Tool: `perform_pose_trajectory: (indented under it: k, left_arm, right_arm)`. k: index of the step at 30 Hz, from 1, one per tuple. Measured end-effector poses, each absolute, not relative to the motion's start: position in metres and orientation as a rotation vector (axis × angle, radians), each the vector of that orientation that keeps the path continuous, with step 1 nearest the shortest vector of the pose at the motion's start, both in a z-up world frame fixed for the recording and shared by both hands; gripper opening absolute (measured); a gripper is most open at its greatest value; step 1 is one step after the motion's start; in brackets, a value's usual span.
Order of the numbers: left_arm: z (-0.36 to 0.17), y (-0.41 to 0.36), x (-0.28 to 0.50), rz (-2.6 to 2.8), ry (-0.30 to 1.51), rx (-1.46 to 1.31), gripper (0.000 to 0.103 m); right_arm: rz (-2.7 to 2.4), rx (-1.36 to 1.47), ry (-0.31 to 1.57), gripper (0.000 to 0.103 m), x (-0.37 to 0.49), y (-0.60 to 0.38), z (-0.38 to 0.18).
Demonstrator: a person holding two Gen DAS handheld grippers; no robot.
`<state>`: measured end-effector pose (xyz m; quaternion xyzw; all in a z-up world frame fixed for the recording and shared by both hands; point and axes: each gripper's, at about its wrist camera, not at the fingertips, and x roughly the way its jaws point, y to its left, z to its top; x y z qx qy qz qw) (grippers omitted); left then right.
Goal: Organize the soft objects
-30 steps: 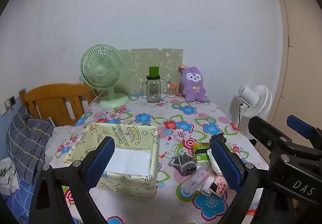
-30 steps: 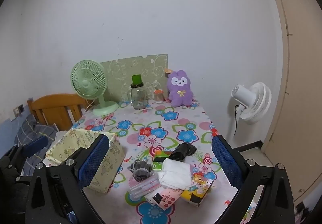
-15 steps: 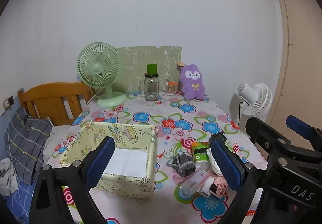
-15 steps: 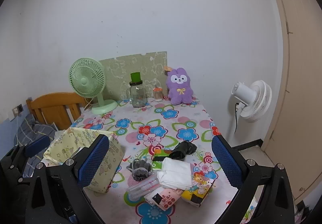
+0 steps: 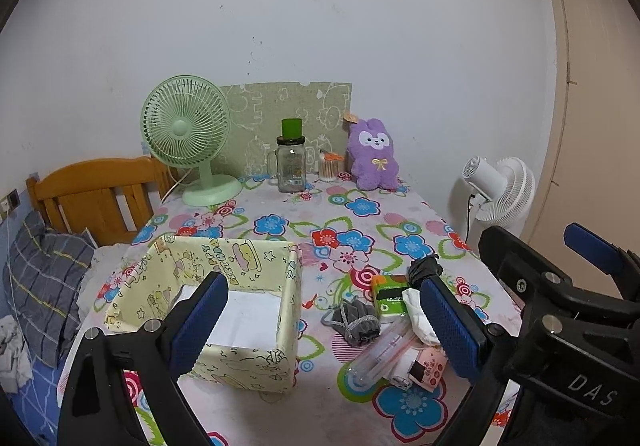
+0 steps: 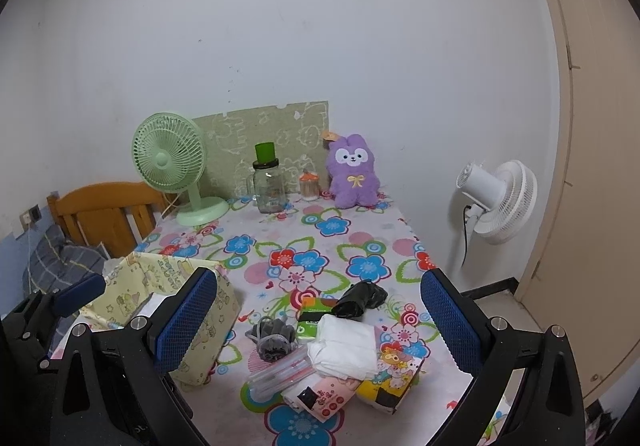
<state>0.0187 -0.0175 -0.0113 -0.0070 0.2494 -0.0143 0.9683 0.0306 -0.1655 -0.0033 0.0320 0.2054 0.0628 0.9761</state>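
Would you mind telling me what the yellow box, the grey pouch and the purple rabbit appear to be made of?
The yellow box looks like printed fabric, matte: its walls sag and its rim wavers. The grey pouch seems a soft, velvety cloth, gathered into folds by a drawstring. The purple rabbit is plush, with a fuzzy pile blurring its outline; its bow may be embroidered.

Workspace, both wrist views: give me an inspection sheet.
Surface: table in flowered cloth.
Job's things: open yellow cartoon-print fabric box, white sheet inside; grey drawstring pouch, white folded cloth, black crumpled bag beside it.
Clutter: green tissue pack, clear pen case, pink packet, yellow packet.
Grippers: left gripper and right gripper open, empty.
Cables: white fan's black cord.
Surroundings: green desk fan, glass jar, purple plush, wooden headboard.
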Motion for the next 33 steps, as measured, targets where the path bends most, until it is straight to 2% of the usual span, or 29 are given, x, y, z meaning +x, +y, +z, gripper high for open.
perform_pose_trajectory:
  k: [33]
  left_arm:
    - [-0.009, -0.0169, 0.0111, -0.015, 0.487, -0.001, 0.098]
  right_arm:
    - [0.138, 0.068, 0.409, 0.103, 0.0247, -0.1631, -0.0034]
